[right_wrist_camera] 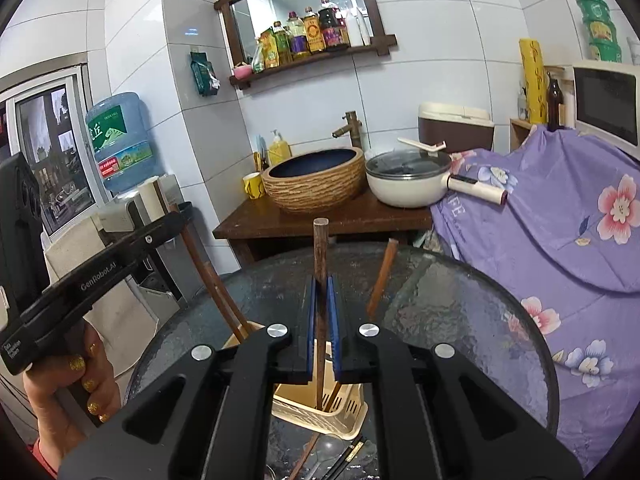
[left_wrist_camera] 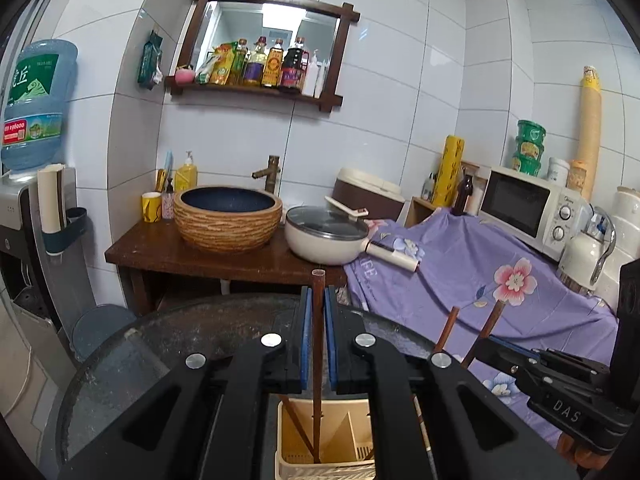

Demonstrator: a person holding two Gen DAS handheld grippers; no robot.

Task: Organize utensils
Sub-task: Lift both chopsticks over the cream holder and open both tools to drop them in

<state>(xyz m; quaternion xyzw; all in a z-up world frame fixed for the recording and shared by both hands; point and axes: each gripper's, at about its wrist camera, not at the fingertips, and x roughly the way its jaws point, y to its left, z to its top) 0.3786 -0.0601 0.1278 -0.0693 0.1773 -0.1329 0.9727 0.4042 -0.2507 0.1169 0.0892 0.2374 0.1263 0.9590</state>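
A beige slotted utensil holder [left_wrist_camera: 328, 440] stands on the round glass table [left_wrist_camera: 120, 360]; it also shows in the right wrist view [right_wrist_camera: 320, 404]. My left gripper [left_wrist_camera: 319, 300] is shut on a brown chopstick [left_wrist_camera: 318, 340] that stands upright with its tip inside the holder. My right gripper [right_wrist_camera: 321, 288] is shut on another brown chopstick [right_wrist_camera: 321, 248], also upright with its tip in the holder. Another chopstick [right_wrist_camera: 382, 276] leans in the holder. The right gripper shows at the right of the left wrist view [left_wrist_camera: 560, 392], the left gripper at the left of the right wrist view [right_wrist_camera: 120, 256].
Loose chopsticks [right_wrist_camera: 344, 456] lie on the glass in front of the holder. Behind the table are a wooden stand with a basin [left_wrist_camera: 228, 216] and a lidded pan [left_wrist_camera: 328, 236], a purple floral cloth [left_wrist_camera: 480, 280], a microwave [left_wrist_camera: 528, 208] and a water dispenser [left_wrist_camera: 36, 104].
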